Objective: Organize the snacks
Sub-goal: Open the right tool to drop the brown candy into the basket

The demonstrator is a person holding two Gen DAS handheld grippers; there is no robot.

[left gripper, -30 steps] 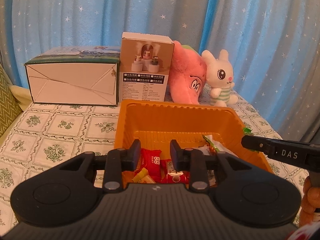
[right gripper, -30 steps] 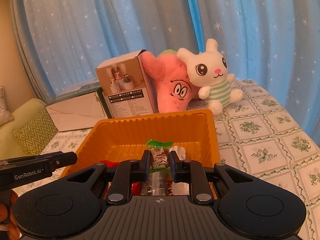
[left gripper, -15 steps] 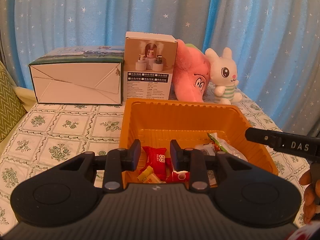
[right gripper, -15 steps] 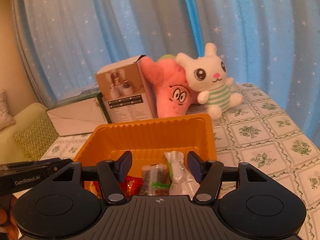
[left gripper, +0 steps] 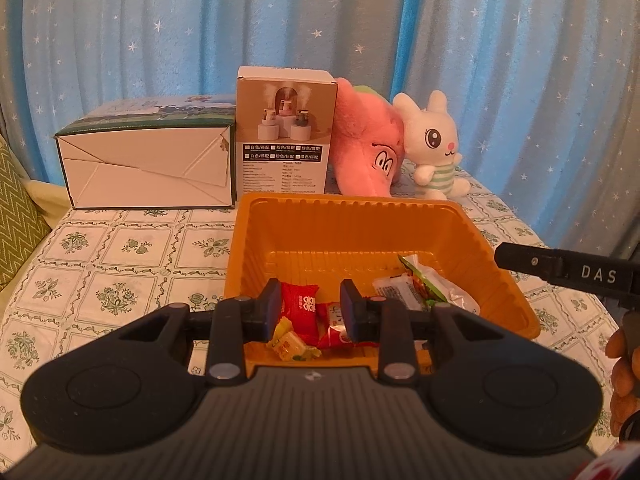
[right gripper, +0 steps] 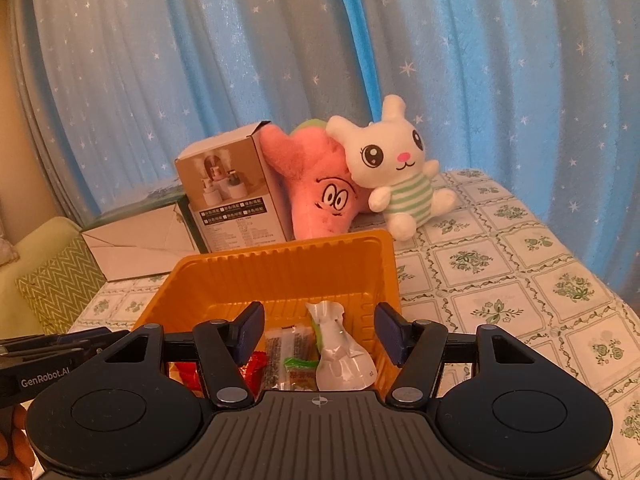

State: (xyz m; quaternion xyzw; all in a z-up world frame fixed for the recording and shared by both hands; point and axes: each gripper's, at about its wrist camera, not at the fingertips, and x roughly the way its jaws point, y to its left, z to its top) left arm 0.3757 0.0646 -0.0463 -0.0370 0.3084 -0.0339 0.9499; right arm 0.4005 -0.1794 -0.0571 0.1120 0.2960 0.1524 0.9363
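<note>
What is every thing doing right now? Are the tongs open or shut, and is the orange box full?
Left tongs: open, holding nothing.
Right tongs: wide open, holding nothing.
Orange tray: partly filled, snacks at its near end.
Red snack packet: lying in the tray.
Clear wrapper snack: lying in the tray.
Humidifier box: upright, closed.

Your right gripper [right gripper: 319, 334] has spread its jaws wide and dropped the clear packet [right gripper: 340, 354], which now lies between them in the tray [right gripper: 280, 276].
</note>
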